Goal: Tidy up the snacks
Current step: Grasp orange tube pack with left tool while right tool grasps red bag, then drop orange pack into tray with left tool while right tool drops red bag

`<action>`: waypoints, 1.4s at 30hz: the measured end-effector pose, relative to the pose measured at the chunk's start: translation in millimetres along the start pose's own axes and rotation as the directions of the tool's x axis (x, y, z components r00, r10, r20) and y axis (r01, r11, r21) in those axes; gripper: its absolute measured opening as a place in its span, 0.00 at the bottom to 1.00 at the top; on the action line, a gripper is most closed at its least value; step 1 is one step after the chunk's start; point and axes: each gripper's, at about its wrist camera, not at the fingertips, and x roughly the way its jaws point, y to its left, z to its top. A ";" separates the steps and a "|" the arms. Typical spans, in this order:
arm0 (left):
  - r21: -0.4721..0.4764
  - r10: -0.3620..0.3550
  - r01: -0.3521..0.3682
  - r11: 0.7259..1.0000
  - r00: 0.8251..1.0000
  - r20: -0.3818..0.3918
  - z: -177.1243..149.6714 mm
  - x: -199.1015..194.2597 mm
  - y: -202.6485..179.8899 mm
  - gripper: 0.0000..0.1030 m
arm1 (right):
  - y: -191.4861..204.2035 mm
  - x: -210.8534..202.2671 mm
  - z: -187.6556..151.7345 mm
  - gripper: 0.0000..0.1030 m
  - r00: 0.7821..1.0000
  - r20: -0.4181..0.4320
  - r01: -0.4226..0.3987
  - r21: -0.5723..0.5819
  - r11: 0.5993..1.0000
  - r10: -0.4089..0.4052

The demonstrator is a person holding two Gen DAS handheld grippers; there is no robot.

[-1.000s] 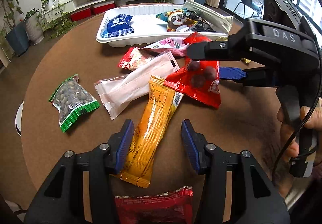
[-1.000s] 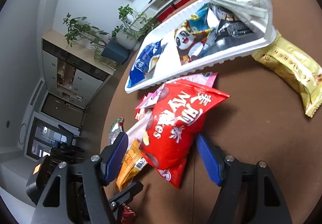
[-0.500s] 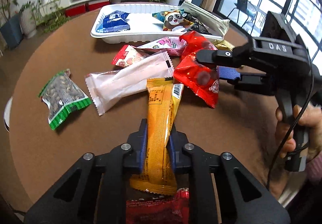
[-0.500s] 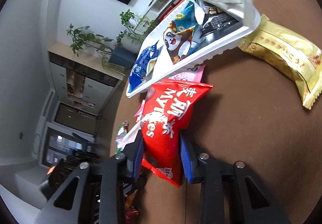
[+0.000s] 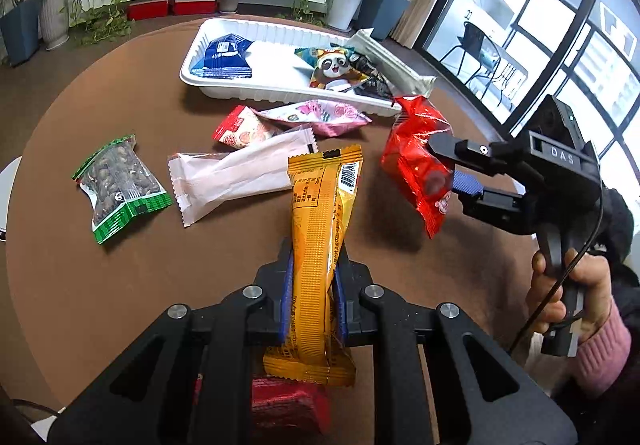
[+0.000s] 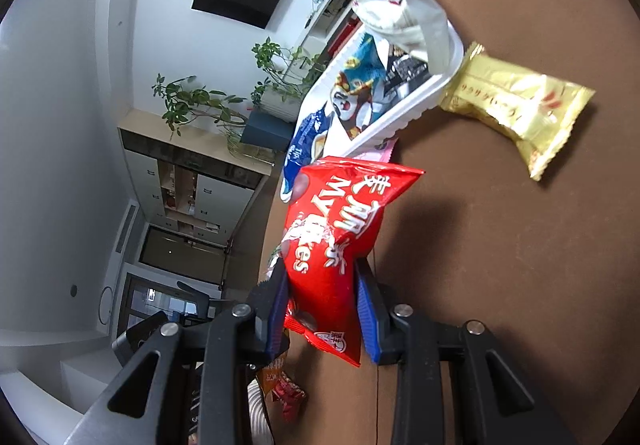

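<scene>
Round brown table, white tray, plants, perhaps a television, left jaws pinching orange packet, right gripping red bag

Left gripper clamped on long orange snack pack, pack's far end lifted over round brown worktop w/ a red pack below the fingers. Right gripper, held by a hand in pink sleeve, pinches red candy bag clear of the worktop. Behind: white tray w/ blue pack & panda pack; loose on worktop: green nut bag, pale pink long pack, pink pack, small red pack.
</scene>
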 end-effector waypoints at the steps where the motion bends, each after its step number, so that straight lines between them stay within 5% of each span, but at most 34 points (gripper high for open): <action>1: -0.004 -0.002 0.002 1.000 1.000 0.002 0.0 -1.8 -0.1 0.14 | 1.3 -0.9 0.7 0.33 1.000 0.001 -0.001 -0.003 1.000 0.001; 24: -0.045 -0.065 0.067 0.997 0.997 0.033 43.1 -1.7 -1.8 0.14 | 19.3 -10.8 25.8 0.33 1.000 0.010 0.003 -0.067 0.998 -0.002; 42: -0.076 -0.099 0.100 0.992 0.995 0.016 129.7 34.7 7.0 0.14 | 38.7 10.6 89.4 0.33 0.998 0.003 0.058 -0.140 0.988 -0.058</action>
